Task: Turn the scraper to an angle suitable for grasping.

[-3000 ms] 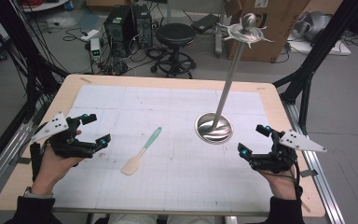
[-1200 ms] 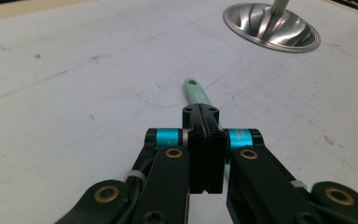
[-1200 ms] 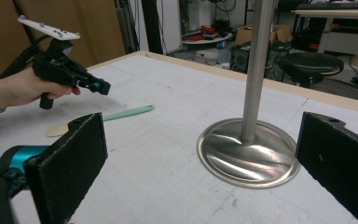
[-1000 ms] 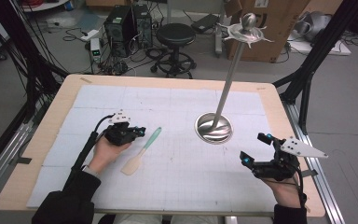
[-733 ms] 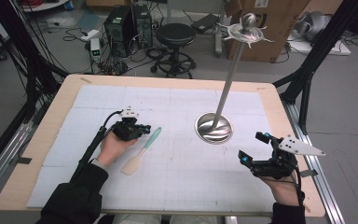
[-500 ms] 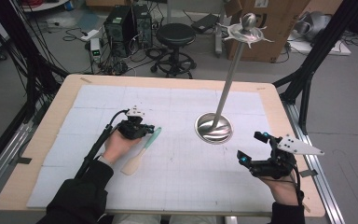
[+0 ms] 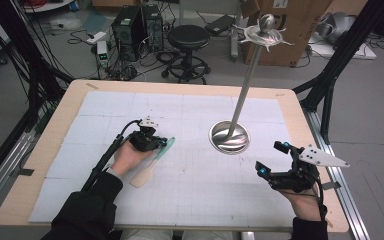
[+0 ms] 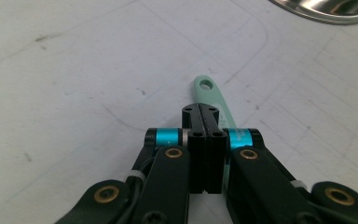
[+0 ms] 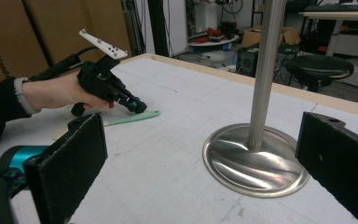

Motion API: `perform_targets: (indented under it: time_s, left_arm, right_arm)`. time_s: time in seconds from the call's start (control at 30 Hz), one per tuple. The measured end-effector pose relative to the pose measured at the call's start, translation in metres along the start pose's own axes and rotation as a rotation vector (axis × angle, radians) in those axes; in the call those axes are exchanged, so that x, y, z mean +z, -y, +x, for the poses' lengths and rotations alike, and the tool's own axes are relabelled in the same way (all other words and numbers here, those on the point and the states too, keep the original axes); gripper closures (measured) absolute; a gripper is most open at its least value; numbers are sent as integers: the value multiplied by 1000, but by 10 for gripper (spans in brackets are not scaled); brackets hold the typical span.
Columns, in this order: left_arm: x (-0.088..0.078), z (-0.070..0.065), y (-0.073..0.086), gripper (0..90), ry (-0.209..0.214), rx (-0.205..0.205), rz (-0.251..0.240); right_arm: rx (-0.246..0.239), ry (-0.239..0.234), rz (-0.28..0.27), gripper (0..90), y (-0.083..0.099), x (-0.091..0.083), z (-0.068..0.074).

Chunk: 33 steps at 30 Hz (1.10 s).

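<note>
Now spatula (image 7: 152,161) lies diagonal — green handle twd stand (image 7: 230,136).

Lab or workshop: computer towers (image 7: 137,22), loose cables (image 7: 40,55), stool (image 7: 189,37) and cardboard box (image 7: 300,25) stood beyond the counter (image 7: 45,150), past the tongs.

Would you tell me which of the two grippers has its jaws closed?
The left gripper, over the mint spatula handle; the right gripper beside the steel stand is wide open.

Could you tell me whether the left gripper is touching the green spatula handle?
Cannot tell: in the left gripper view the shut left gripper overlaps the spatula, hiding any contact.
</note>
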State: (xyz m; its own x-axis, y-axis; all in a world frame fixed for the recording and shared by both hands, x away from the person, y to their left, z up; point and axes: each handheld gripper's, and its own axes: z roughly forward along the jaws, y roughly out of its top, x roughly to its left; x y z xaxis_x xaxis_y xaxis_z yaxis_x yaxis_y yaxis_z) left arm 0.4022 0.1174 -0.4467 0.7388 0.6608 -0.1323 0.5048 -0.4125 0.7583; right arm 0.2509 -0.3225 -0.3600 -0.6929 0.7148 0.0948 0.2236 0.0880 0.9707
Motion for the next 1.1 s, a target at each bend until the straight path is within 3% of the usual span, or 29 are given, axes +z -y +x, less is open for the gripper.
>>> perform_targets:
  time_s: [0.23,0.43,0.57,0.6,0.63,0.8,1.03,1.1]
  left_arm:
    - [0,-12,0,900,43,39,25]
    - [0,-29,0,900,89,103,56]
    - [-1,-37,0,900,93,134,68]
    - [0,-38,0,900,111,131,71]
    - [-1,-44,1,900,130,163,76]
    - [0,-53,3,900,171,199,80]
    - [0,-61,4,900,203,245,87]
    - [-1,-64,4,900,195,259,83]
  right_arm:
    - [-1,-6,5,11,0,2,0]
    - [-1,-11,8,11,0,4,1]
    - [0,-12,8,11,0,4,0]
    - [0,-12,8,11,0,4,0]
    - [0,-11,8,11,0,4,0]
    - [2,-11,9,11,0,4,0]
    - [1,-12,7,11,1,3,-1]
    - [3,-11,8,11,1,4,-1]
